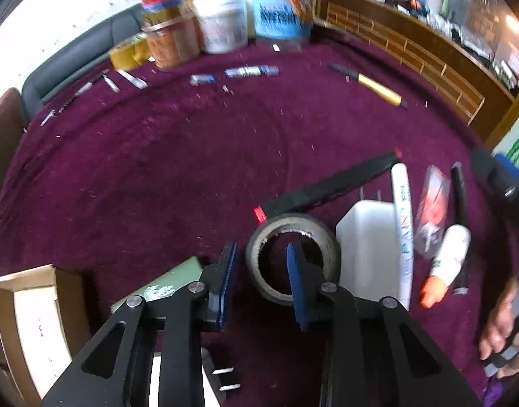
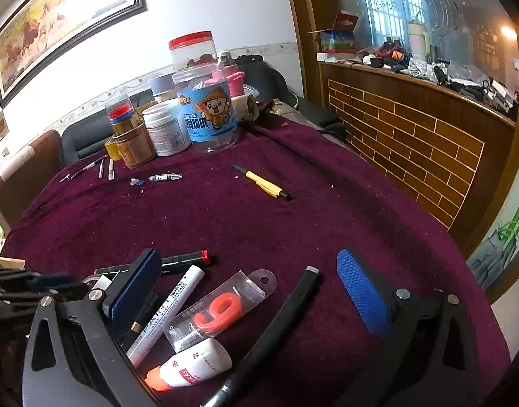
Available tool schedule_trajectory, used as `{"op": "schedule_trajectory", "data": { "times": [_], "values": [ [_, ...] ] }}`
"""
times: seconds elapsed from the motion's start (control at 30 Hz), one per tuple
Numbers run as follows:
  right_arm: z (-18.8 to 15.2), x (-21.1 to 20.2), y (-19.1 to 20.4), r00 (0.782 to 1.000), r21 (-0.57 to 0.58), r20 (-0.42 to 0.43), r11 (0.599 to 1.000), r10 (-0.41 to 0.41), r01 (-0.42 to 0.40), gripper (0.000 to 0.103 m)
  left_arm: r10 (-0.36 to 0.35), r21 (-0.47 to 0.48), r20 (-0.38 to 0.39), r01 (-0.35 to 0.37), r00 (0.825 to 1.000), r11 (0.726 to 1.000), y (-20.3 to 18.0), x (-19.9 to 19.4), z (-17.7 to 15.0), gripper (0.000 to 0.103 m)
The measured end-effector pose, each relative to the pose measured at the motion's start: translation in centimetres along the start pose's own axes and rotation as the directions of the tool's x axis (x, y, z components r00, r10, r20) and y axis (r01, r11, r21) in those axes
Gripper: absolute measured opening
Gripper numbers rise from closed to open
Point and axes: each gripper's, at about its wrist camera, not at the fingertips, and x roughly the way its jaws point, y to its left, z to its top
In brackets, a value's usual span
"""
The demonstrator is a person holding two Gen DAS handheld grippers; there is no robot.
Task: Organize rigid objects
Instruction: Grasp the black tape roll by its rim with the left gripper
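My left gripper [image 1: 261, 266] is open just above the purple cloth, its right finger over the hole of a grey tape roll [image 1: 290, 234], its left finger outside the roll. Beside the roll lie a white box [image 1: 364, 247], a white marker [image 1: 403, 224], a black marker with red ends [image 1: 330, 185], a packaged orange item [image 1: 432, 210], a white glue bottle [image 1: 447, 257] and a black pen [image 1: 459, 196]. My right gripper [image 2: 249, 291] is wide open and empty above the white marker [image 2: 171, 308], the orange item [image 2: 218, 308], the glue bottle [image 2: 191, 363] and the black pen [image 2: 276, 332].
Jars and tubs [image 2: 208, 115] stand at the table's far edge, with small pens [image 2: 103, 166] and a yellow pen [image 2: 262, 183] before them. A cardboard box [image 1: 32, 318] and a green card [image 1: 161, 285] lie near left. A wooden counter [image 2: 412, 129] runs along the right.
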Motion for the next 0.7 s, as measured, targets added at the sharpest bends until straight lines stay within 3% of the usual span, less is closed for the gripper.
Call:
{"op": "schedule_trajectory", "data": {
  "times": [0.07, 0.17, 0.33, 0.5, 0.7],
  "values": [
    [0.0, 0.0, 0.0, 1.0, 0.002, -0.002, 1.0, -0.002, 0.002, 0.103, 0.016, 0.009, 0.015, -0.016, 1.0, 1.0, -0.4, 0.5, 0.0, 0.023],
    [0.0, 0.1, -0.1, 1.0, -0.001, -0.003, 1.0, -0.015, 0.015, 0.103, 0.036, -0.005, 0.023, -0.036, 0.999, 0.999, -0.8, 0.3, -0.5, 0.007],
    [0.0, 0.3, -0.5, 1.0, 0.013, -0.013, 1.0, -0.028, 0.028, 0.103, 0.026, 0.012, 0.027, -0.026, 0.999, 1.0, -1.6, -1.9, -2.9, 0.006],
    [0.0, 0.4, -0.9, 0.999, 0.027, -0.021, 0.999, -0.027, 0.028, 0.103, 0.01, -0.006, 0.008, -0.009, 1.0, 1.0, -2.0, -4.8, -7.4, 0.007],
    [-0.1, 0.5, -0.8, 0.999, 0.02, -0.023, 0.999, -0.033, 0.033, 0.103, -0.045, -0.073, 0.023, 0.046, 0.999, 0.996, -1.9, -5.3, -11.0, 0.009]
  ]
}}
